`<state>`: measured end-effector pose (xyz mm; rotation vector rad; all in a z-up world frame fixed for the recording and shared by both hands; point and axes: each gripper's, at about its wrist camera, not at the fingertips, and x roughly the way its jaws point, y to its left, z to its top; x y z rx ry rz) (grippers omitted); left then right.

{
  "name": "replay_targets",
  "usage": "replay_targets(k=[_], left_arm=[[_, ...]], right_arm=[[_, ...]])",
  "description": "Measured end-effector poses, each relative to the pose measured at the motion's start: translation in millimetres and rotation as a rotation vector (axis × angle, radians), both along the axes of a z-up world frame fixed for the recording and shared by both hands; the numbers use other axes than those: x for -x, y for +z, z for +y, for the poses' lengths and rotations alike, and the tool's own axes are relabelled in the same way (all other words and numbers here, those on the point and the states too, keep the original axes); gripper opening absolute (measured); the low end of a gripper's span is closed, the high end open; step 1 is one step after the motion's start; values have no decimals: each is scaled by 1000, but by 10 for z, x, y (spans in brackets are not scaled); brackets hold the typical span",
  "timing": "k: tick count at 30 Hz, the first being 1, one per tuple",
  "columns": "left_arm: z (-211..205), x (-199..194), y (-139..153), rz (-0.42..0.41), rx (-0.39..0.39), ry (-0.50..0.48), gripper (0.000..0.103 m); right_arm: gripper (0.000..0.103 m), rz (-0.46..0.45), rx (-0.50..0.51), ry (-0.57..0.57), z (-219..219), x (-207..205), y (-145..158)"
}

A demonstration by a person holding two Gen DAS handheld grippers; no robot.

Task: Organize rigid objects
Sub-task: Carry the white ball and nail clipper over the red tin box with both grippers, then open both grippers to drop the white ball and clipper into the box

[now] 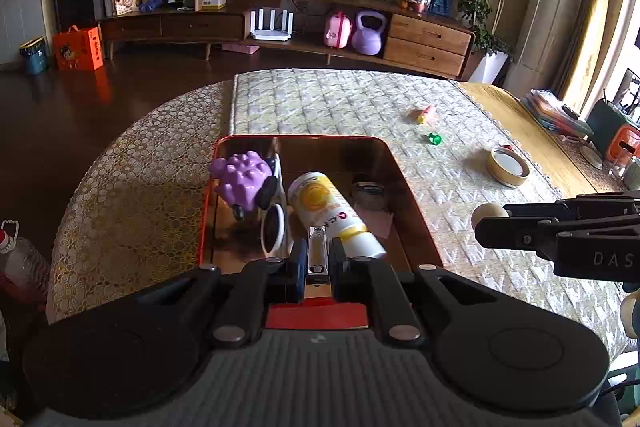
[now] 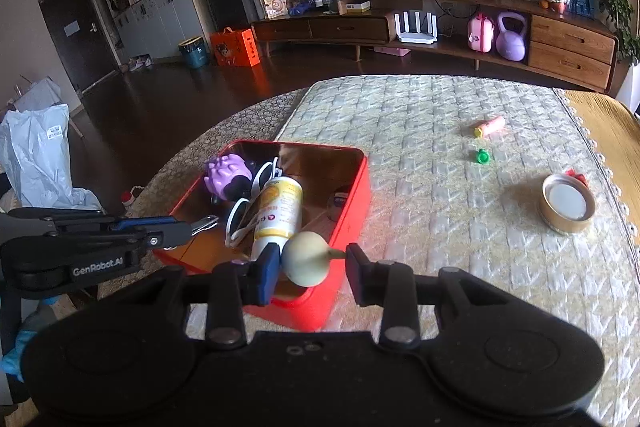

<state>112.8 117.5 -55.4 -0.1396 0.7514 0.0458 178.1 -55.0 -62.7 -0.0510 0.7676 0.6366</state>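
Living room, round table under a quilted cloth (image 2: 440, 187), woven and bumpy, with a low wooden sideboard (image 2: 440, 23) far behind.

Nearest: my left gripper (image 1: 318, 259) is pinched narrow on a nail clipper (image 1: 317, 247), flat polished metal, hanging over the near end of the red box (image 2: 340, 227). My right gripper (image 2: 312, 263) holds a cream ball with a thin stem (image 2: 306, 259). It looks smooth and hard. The blue left pad touches it; on the other side only the stem tip seems to reach the pad. Jaws mid-width. It sits above the box's near corner.

Risks, my read:
- Ball held across stem and curve, so poor contact. Could pivot or pop out and roll off the cloth.
- Clipper is slick and thin, may twist in the pads, or drop onto the white bottle (image 1: 332, 211) and bounce.
- Both grippers are close over the same end of the box, so they could knock together.

In the box, which has a glossy, mirror-like metal inside: knobbly purple rubbery toy (image 1: 242, 179), white-framed sunglasses (image 2: 248, 203), cylindrical bottle lying down, small dark item I can't identify.

Further out, still on the cloth: tape roll (image 2: 566, 205), green cap-like bit (image 2: 483, 156), pink-yellow piece (image 2: 489, 126).
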Motion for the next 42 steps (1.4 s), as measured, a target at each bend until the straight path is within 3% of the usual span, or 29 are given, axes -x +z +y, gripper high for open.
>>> replay_targets(k=[11, 24, 42], left_arm=[[317, -205, -193, 25, -26, 68, 11], [345, -369, -369, 49, -40, 75, 11], [315, -560, -557, 118, -46, 61, 11]], right_arm=[[35, -22, 80, 36, 476, -443, -170], [35, -16, 174, 14, 896, -999, -450], [38, -23, 189, 25, 987, -995, -542]])
